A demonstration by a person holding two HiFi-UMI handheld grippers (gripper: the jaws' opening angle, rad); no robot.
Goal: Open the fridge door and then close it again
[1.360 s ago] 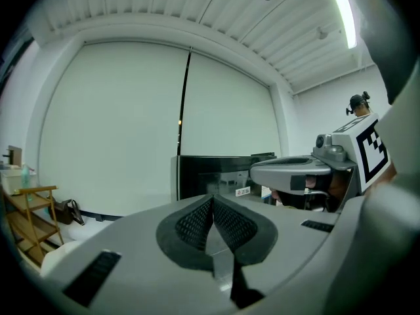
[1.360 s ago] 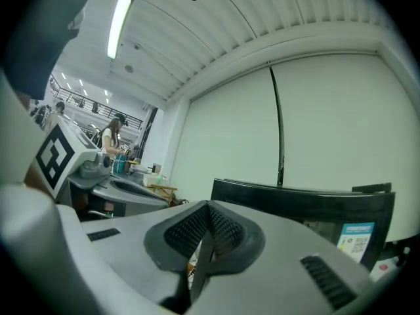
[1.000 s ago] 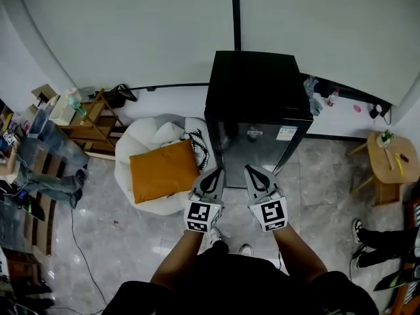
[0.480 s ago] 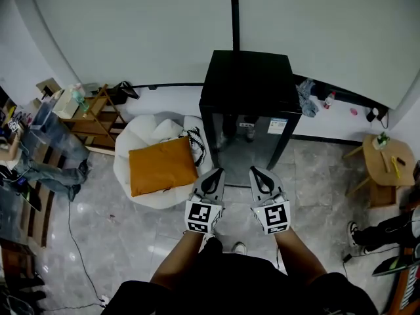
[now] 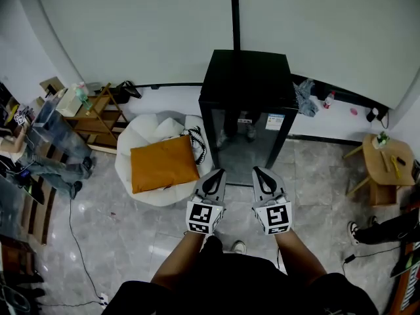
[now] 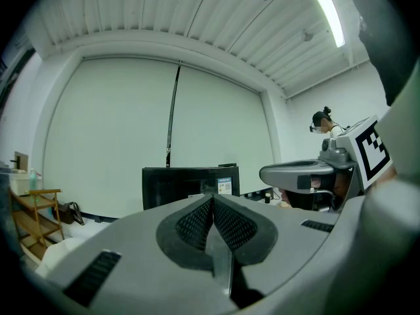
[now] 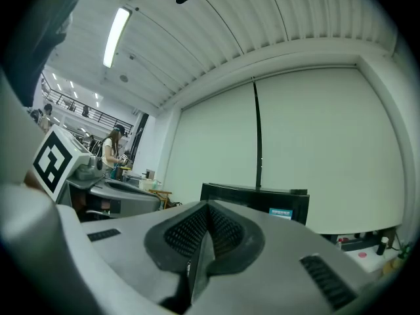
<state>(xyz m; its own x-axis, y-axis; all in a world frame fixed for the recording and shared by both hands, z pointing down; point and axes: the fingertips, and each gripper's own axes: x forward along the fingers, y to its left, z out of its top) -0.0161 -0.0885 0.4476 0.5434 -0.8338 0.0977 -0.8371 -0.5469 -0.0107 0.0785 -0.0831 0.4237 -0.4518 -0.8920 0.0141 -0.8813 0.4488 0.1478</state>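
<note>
Facing the closed fridge

Standing against the pale wall, the black fridge has its door shut. The door's glossy front turns toward the person, with a small sticker near its upper right corner.

Just in front of the door, and apart from it, both tools point level at the fridge. The left gripper is before the door's left half and the right gripper before its right half. Each gripper view shows its ribbed pads pressed together with nothing between them, and the fridge straight ahead beyond the tips.

Left of the fridge, touching its side, a white beanbag carries an orange cushion. Farther left stands a wooden rack. Well to the right of the fridge a round wooden stool stands on the grey marbled floor.
</note>
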